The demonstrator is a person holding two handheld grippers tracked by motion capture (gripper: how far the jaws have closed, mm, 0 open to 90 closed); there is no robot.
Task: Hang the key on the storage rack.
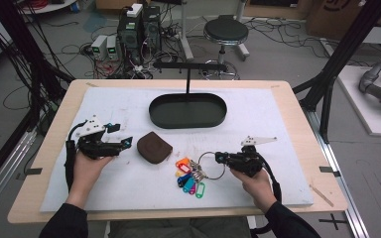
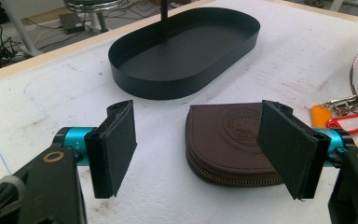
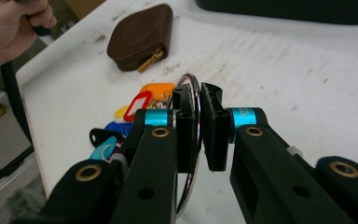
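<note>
A white mat [image 1: 129, 188] covered the wooden desk [image 1: 302, 106]. Near its front edge, the right tongs [image 1: 219, 157] pinched the metal key ring [image 1: 211, 165], coloured tags [image 1: 189, 177] fanned beside it. The left tongs [image 1: 127, 143] gaped wide just beside a brown zip pouch [image 1: 154, 147]. Toward the far edge sat a black oval tray [image 1: 187, 110]. Beyond, cables, computers [image 1: 139, 27] and a stool [image 1: 225, 30] crowded the floor.
</note>
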